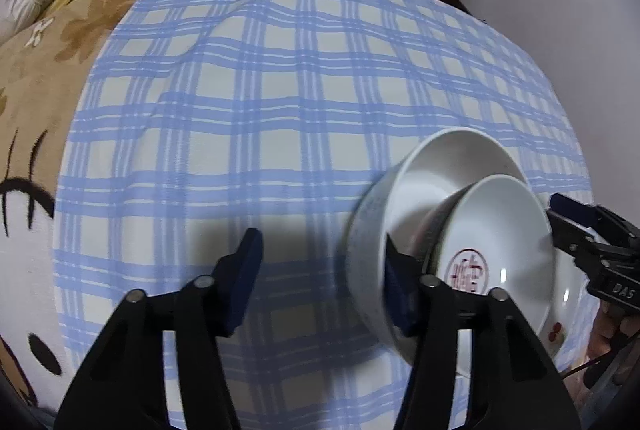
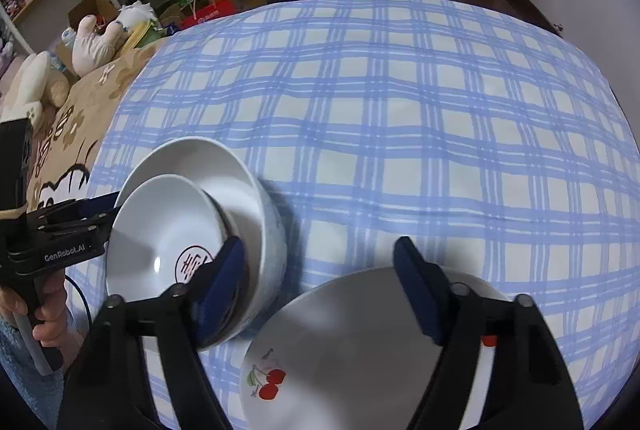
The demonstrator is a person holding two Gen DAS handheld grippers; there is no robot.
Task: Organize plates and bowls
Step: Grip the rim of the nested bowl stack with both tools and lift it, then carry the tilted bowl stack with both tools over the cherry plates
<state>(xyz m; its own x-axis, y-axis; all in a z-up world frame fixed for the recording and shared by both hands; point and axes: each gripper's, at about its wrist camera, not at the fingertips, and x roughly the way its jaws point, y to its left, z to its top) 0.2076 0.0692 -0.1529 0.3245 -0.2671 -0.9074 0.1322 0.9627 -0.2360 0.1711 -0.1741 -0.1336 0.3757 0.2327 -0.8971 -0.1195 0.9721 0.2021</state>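
Here, small bowl [image 2: 160, 234] tilted inside large bowl [image 2: 240, 189], both hand-held grippers apart, apparently unclamped.

The big bowl [image 2: 256, 189] sat on the cloth [image 2: 400, 109]. The small bowl [image 2: 160, 230] lay tilted inside the big bowl, leaning out over its near-left rim. The plate [image 2: 340, 350] lay flat on the cloth, near-right of the big bowl (whether they touched could not be told). A blanket [image 2: 80, 117] lay left of the big bowl, beyond the cloth's edge.
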